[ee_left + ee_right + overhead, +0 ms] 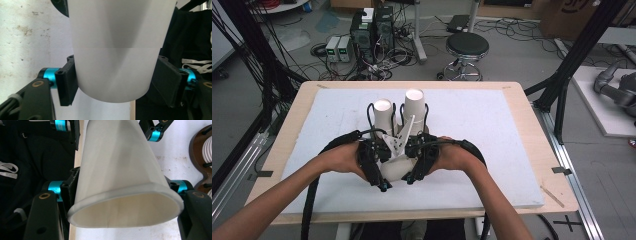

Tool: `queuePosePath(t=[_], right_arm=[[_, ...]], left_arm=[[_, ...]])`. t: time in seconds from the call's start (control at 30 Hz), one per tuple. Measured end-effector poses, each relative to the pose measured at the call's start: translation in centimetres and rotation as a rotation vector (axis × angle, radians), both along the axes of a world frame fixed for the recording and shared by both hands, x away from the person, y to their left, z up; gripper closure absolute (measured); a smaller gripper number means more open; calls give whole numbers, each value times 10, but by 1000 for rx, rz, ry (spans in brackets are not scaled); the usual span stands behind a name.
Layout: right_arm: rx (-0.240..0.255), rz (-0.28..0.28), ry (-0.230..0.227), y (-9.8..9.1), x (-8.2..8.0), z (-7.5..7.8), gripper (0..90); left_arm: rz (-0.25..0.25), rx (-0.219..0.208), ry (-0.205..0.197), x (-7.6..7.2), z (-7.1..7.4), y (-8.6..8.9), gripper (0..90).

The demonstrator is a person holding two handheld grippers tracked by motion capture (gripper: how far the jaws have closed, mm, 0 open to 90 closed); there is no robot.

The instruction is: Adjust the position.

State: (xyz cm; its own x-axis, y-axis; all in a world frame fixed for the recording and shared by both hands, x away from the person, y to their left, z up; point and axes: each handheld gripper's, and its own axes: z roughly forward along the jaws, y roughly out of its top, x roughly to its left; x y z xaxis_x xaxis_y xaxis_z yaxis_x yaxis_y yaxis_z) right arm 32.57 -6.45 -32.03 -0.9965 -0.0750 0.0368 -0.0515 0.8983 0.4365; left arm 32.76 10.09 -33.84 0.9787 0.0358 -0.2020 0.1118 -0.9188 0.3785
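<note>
Hands (339, 161) meet at table centre, both grippers clamping one white cup (394, 170).

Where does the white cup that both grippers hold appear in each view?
High view: cup at low centre.
Left gripper view: cup at centre, narrow base nearest, between the jaws.
Right gripper view: cup at centre, open rim nearest.
Shared landmark: white board beneath it.
</note>
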Motion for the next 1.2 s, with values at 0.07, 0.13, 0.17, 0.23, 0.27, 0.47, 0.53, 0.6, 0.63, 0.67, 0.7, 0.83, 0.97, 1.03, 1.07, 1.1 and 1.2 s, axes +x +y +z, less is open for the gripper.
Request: queuePosePath(t=[0.07, 0.13, 0.17, 0.23, 0.27, 0.47, 0.53, 0.6, 0.63, 0.67, 0.7, 0.83, 0.97, 1.03, 1.07, 1.1, 1.2], right_arm=[[5, -2, 1, 0, 1, 1, 346], [8, -2, 2, 0, 1, 1, 346], [4, -1, 7, 0, 0, 0, 346], [1, 3, 4, 0, 0, 0, 347], [1, 6, 5, 1, 0, 0, 348], [0, 6, 2, 1, 1, -1, 350], [-2, 4, 3, 1, 1, -1, 349], [-2, 0, 2, 1, 1, -1, 345], [1, 2, 7, 1, 1, -1, 342], [-3, 1, 10, 1, 1, -2, 339], [-6, 0, 6, 1, 2, -2, 335], [5, -8, 17, 1, 2, -5, 258], [64, -20, 15, -2, 4, -3, 196], [82, -21, 16, -4, 5, -1, 195], [87, -25, 16, -5, 5, 0, 195], [91, -27, 11, -6, 5, 1, 195], [104, -32, 6, -7, 5, 3, 196]], left_arm=[[6, -8, 3, 0, 0, 0, 291], [16, -13, 4, 0, 0, 1, 311], [28, -19, 12, -1, -1, 1, 329], [5, 0, -1, 1, 0, 1, 355], [5, 2, -1, 2, 0, 1, 357], [21, -10, -6, 0, -1, 1, 362], [4, -3, -13, 2, -1, 2, 362], [8, -3, -11, 1, -1, 2, 362], [6, 2, -14, 2, -1, 2, 362], [7, 4, -18, 2, -1, 1, 363], [-3, 13, -20, 2, 0, 1, 363], [17, 2, -15, 0, -1, 1, 361], [20, 19, -14, 0, -3, 1, 361], [22, 17, -12, 0, -3, 1, 360], [23, 18, -9, 0, -3, 1, 361], [24, 22, -3, 0, -3, 0, 361], [21, 25, -6, 0, -4, -1, 360]])
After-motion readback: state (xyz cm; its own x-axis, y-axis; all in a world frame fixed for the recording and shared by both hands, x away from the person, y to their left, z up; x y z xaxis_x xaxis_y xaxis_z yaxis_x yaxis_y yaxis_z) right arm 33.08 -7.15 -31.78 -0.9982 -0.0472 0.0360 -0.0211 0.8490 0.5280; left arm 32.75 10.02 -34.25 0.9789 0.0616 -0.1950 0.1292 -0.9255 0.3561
